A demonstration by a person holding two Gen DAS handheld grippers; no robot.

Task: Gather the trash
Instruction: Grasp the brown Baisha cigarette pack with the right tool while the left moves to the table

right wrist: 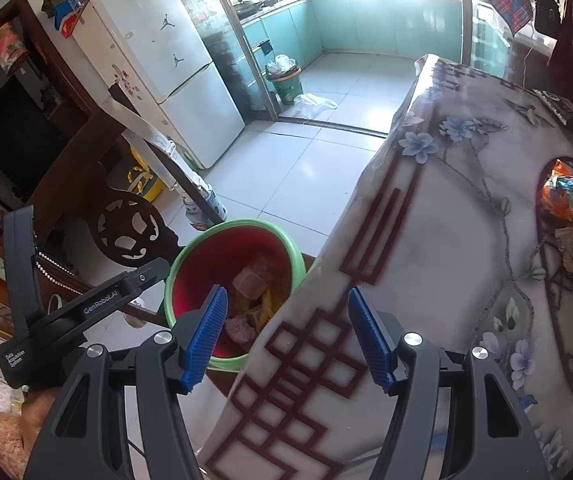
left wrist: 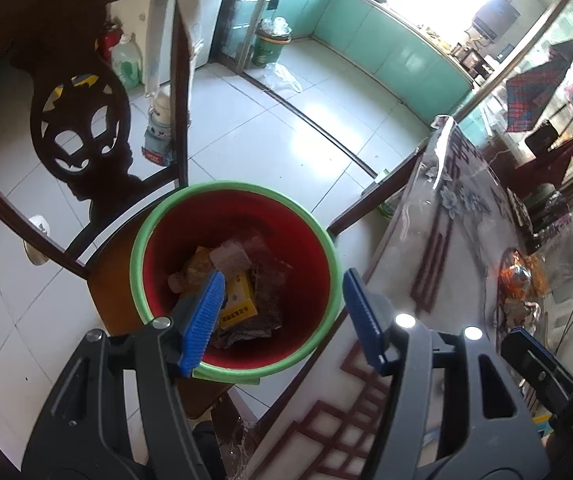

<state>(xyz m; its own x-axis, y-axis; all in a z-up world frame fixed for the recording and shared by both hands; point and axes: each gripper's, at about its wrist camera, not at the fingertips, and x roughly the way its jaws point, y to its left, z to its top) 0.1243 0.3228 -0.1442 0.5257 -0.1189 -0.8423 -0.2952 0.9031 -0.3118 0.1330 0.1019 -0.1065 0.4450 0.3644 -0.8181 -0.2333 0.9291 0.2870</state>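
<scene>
Beside a table covered with a glossy cloth of blue flowers and dark red lattice, white floor tiles run back to a kitchen of pale green cabinets under a glaring window. One red bin with a green rim stands on the seat of a carved dark wooden chair, just beside the table edge; it holds several wrappers, among them one yellow packet. More trash, an orange wrapper with crumpled scraps near it, lies on the table, well apart from the bin. One white fridge stands at the left of the kitchen doorway, and a second, green bin sits inside the doorway with a clear plastic bag on the floor beside it. Two grippers are in view. The left gripper hangs over the red bin, fingers apart, nothing between them. The right gripper hovers over the table edge, its fingers apart and empty too.
</scene>
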